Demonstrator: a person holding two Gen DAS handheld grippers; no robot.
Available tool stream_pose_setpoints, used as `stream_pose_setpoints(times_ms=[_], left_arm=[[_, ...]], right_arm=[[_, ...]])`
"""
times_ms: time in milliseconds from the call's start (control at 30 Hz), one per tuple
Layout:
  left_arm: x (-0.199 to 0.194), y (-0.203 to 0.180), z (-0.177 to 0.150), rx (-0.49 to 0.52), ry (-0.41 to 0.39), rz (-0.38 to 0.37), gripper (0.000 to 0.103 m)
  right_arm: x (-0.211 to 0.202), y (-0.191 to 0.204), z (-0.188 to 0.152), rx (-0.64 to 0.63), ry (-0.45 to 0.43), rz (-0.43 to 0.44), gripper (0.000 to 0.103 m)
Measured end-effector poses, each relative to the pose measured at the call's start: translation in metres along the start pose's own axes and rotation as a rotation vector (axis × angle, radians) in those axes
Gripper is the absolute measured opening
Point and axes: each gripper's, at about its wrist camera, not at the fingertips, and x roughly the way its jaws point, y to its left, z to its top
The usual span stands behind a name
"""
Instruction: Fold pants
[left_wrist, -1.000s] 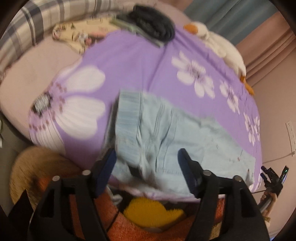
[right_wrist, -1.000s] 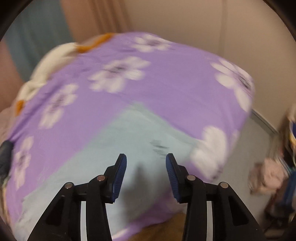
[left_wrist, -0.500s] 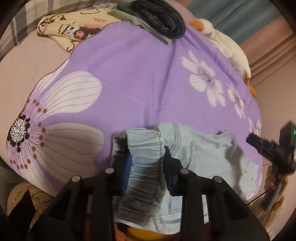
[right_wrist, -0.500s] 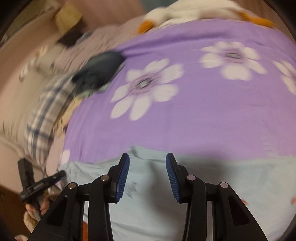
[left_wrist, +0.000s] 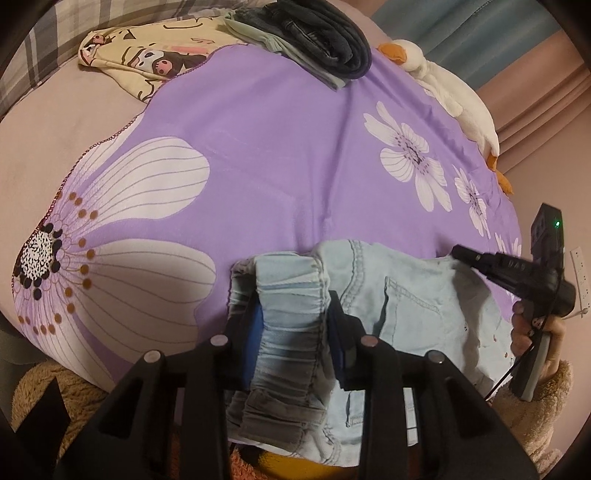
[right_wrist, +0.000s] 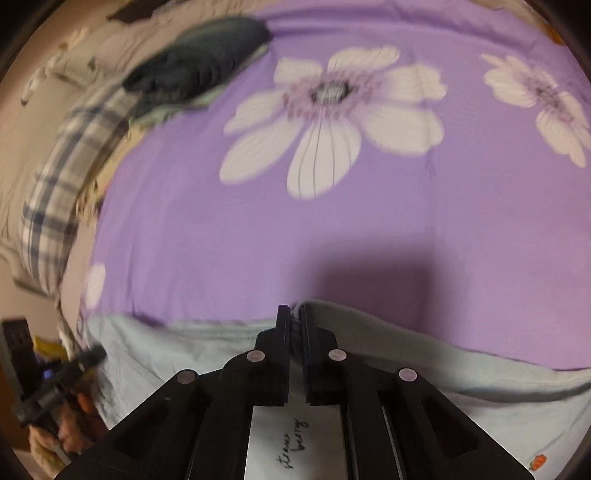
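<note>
Purple bedspread (left_wrist: 280, 158) with big white flowers covers the bed, and the pale denim pants (left_wrist: 417, 306) lie along its near edge, their long axis running across the bed from the gathered waistband on the left toward the legs on the right.

At the far left of the bed sit a plaid blanket (left_wrist: 29, 55) and a cream cartoon-print cloth (left_wrist: 147, 62); further right a pile of dark folded clothes (left_wrist: 321, 33) rests at the far side, and a white plush goose (left_wrist: 454, 96) lies along the right edge. All of these are well apart from the pants, so nothing appears to block a fold carried across the open purple middle.

The left claw (left_wrist: 295, 325) is closed around the elastic waistband (left_wrist: 291, 291), bunched upright between its blue pads. The right claw (right_wrist: 293, 325) is nearly shut, pinching a thin fold at the far edge of the pants farther along the fabric; from the left wrist view it shows at the right, its tip touching the denim.

Each claw holds its own end, so the next move likely turns on lifting both together and carrying one end over the other along that long axis. An uneven lift could let the slack middle sag and twist.
</note>
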Motion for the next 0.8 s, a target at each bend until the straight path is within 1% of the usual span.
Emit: stream_pose_setpoints(times_ms=[67,167,233,267,300,367,433,467,500,533,567,600,667,733,767,800], left_arm=[[0.002,0.001,0.002,-0.007,0.003,0.003,0.034],[0.004,0.000,0.002,0.001,-0.001,0.023,0.036],[0.004,-0.001,0.002,0.010,-0.007,0.045,0.037],[0.003,-0.003,0.002,0.015,-0.009,0.054,0.038],[0.002,-0.005,0.003,0.022,-0.010,0.071,0.042],[-0.004,-0.009,0.004,0.030,-0.017,0.105,0.046],[-0.015,-0.013,0.006,0.060,-0.051,0.108,0.046],[-0.025,-0.015,0.007,0.068,-0.084,0.104,0.047],[-0.032,-0.015,0.008,0.060,-0.104,0.103,0.053],[-0.043,-0.015,0.009,0.045,-0.130,0.096,0.057],[-0.050,-0.017,0.009,0.035,-0.150,0.082,0.064],[-0.058,-0.021,0.009,0.030,-0.173,0.059,0.069],[-0.067,-0.037,0.009,0.048,-0.191,0.027,0.071],[-0.068,-0.056,0.010,0.078,-0.185,0.004,0.072],[-0.065,-0.069,0.010,0.095,-0.178,-0.015,0.072],[-0.060,-0.081,0.011,0.110,-0.168,-0.033,0.072]], right_arm=[[0.001,0.000,0.003,0.019,-0.006,-0.003,0.006],[0.023,0.002,0.004,-0.012,0.011,-0.066,0.006],[0.030,-0.004,0.002,-0.019,0.009,-0.094,0.006],[0.030,-0.003,0.001,-0.024,-0.009,-0.100,0.006],[0.028,-0.002,0.000,-0.028,-0.026,-0.107,0.006],[0.023,-0.002,0.000,-0.026,-0.046,-0.117,0.006],[0.014,-0.006,-0.003,-0.017,-0.061,-0.098,0.007],[0.004,-0.011,-0.005,-0.002,-0.074,-0.080,0.012],[-0.003,-0.015,-0.005,0.008,-0.085,-0.078,0.021],[-0.017,-0.023,-0.006,0.024,-0.111,-0.082,0.027],[-0.036,-0.033,-0.007,0.042,-0.149,-0.088,0.042],[-0.051,-0.041,-0.009,0.058,-0.185,-0.089,0.053],[-0.090,-0.068,-0.015,0.106,-0.272,-0.112,0.060],[-0.125,-0.101,-0.025,0.171,-0.349,-0.180,0.064],[-0.145,-0.125,-0.033,0.225,-0.391,-0.244,0.068],[-0.155,-0.140,-0.037,0.263,-0.415,-0.285,0.069]])
